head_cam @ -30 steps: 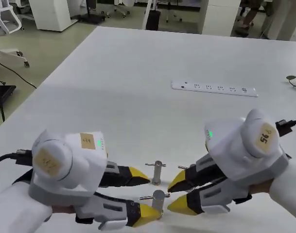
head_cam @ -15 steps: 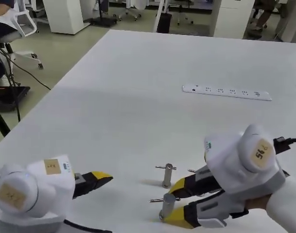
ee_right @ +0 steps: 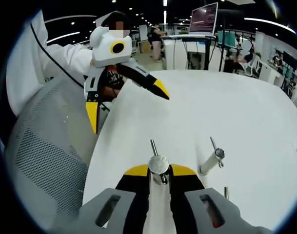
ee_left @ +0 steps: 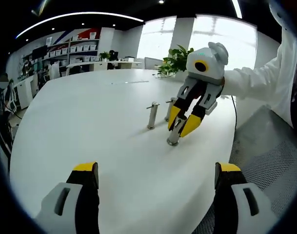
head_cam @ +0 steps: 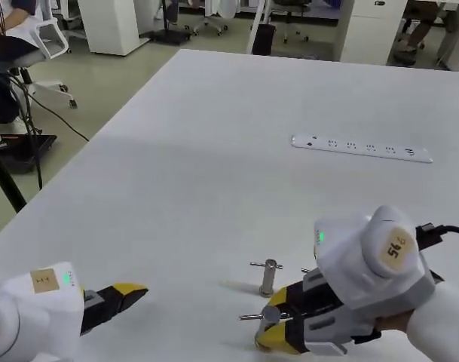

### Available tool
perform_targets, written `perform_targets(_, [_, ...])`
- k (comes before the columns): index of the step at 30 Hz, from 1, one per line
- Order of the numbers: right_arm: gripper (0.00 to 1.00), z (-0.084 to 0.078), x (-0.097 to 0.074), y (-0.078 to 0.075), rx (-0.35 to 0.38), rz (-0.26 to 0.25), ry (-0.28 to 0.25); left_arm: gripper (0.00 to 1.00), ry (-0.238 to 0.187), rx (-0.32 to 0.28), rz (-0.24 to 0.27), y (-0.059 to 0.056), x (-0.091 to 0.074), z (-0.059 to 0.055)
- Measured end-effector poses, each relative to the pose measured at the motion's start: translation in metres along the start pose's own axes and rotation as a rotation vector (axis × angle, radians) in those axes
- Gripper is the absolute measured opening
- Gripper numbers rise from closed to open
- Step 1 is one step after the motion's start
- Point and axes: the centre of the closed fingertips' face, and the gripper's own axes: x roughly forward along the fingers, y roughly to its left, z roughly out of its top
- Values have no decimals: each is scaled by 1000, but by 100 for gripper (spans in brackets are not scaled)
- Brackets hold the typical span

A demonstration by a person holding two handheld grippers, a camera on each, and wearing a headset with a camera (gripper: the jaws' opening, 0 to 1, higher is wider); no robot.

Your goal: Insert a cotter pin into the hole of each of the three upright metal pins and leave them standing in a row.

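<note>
R gripper [ee_left: 183,123] jaws clamped on near pin [ee_right: 159,165], cotter [ee_right: 152,145] thru it; 2nd pin [head_cam: 268,277] just beyond jaws. L gripper [ee_left: 157,168] jaws apart, empty. Prob. setting pin in row; next: release w/o tipping.

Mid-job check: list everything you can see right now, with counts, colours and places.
table: one, white, under all the work.
held metal pin: one, silver, upright between the right gripper's jaws, with a cotter pin through its top.
standing metal pins: two, silver, upright on the table just past the held one.
power strip: one, white, flat on the table, farther back.
potted plant: one, green, beyond the table.
right gripper: white and grey with yellow tips, closed on the held pin.
left gripper: same colours, jaws wide apart, nothing between them, off to the side of the pins.
sleeve: white, behind the right gripper.
</note>
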Motion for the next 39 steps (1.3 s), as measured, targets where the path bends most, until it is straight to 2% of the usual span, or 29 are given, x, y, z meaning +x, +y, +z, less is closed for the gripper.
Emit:
perform_targets(6, [8,0,-1,1,-71,-23,16,99,-3,15,-12,-6,0,5])
perform_targets(10, [7,-1,-3,4,-38,-7,19,99,-11,16,-14,-8,1,10])
perform_targets(13, [7,-4,-6,5,-59,-21,30,99,-8,16,-15,-10,2,12])
perform_targets(20, [7,1,-32,7,-39,-38,-39,99,-4,17,-9,-11,5,16])
perform_targets(25, [7,0,-51,7,-47,-52,-55,99,-6,9,-5,-14,10,20])
perform_targets(30, [7,-11,-71,7,-49,-65,-62,99,5,9,-9,-18,13,21])
perform_targets(34, [7,-23,-85,0,-34,-86,-62,99,5,9,-10,-19,14,23])
perform_targets(39, [7,-38,-102,-7,-30,-101,-56,99,36,21,-12,-21,15,21])
